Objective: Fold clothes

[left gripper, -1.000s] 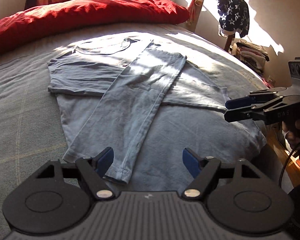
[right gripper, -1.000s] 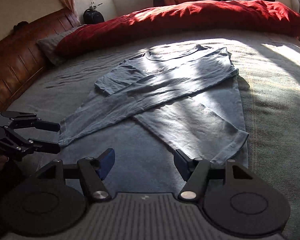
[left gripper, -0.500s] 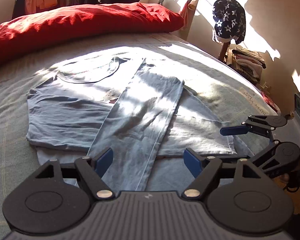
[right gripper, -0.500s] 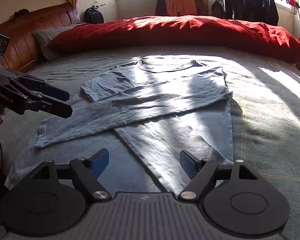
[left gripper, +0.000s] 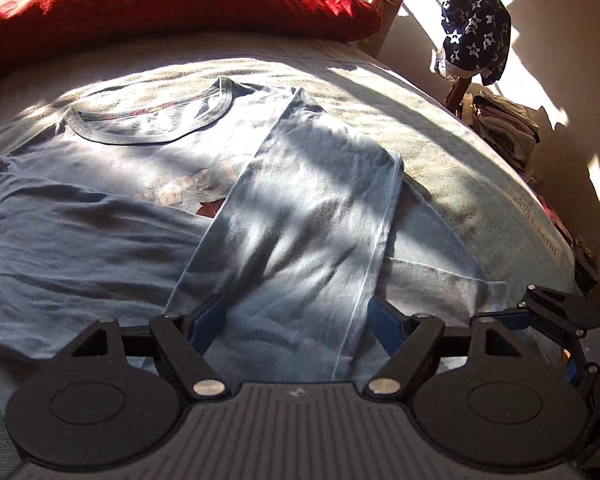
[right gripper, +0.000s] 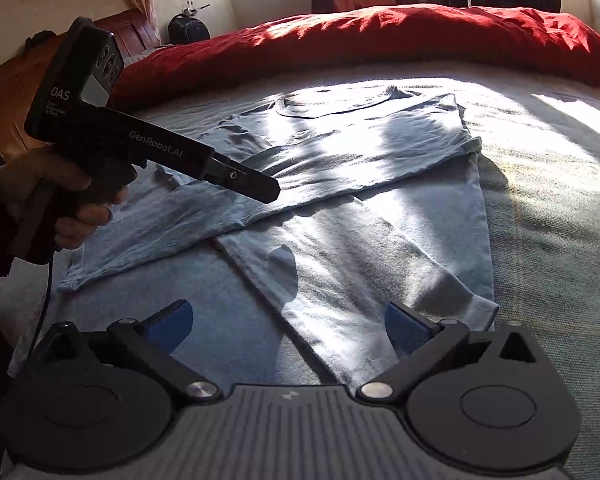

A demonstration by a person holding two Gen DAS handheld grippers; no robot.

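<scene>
Shirt [left gripper: 112, 200], a pale blue long-sleeved one, lies flat on the grey bed cover [right gripper: 560, 208] with both sleeves folded in and crossed over its body, collar toward the red duvet [right gripper: 380, 40] at the top of the frame.

Over the last second I have brought both tools forward and down: the left gripper [left gripper: 296, 320], which a second ago looked on the whole garment from beyond the hem, now hangs low over the lower part of the right sleeve [left gripper: 308, 232], its blue pads spread wide on either side of that strip and nothing between them. Seen from the right camera, my left hand [right gripper: 72, 196] has risen into the upper left of the frame. The right gripper [right gripper: 288, 320] has closed in too, and stands released over the left sleeve [right gripper: 360, 264], near the cuff at lower right.

I judge that this sets up the next fold, sleeves being already in; whether the grasp falls on hem or sleeve I cannot tell.

At far left the bed cover runs wide past the shirt. Beyond the collar lies a clear band short of the duvet. On the far right of the left view the mattress edge drops toward a clothes pile [left gripper: 504, 128]; there the room is tight.
</scene>
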